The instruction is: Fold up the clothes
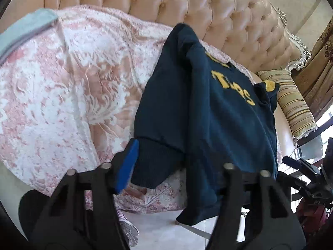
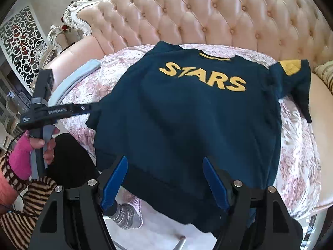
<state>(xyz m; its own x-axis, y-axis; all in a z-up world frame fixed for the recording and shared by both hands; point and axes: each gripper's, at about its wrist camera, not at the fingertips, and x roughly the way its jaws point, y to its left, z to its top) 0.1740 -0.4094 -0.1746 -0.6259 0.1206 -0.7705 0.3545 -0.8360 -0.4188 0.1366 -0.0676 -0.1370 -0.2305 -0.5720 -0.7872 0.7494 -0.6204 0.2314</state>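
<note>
Where blanket [image 2: 295, 145] spreads, one sweatshirt [image 2: 187, 114].

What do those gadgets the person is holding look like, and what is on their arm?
Each gripper is a black frame with silver bolts and two flat blue fingers. The other gripper is alike. The hand wears a pink fingerless cuff over a brown-striped sleeve.

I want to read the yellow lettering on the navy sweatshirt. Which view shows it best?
The right wrist view: the yellow lettering reads STARS, whole and facing the camera. In the left wrist view the lettering is slanted and partly hidden by a fold of the sweatshirt.
</note>
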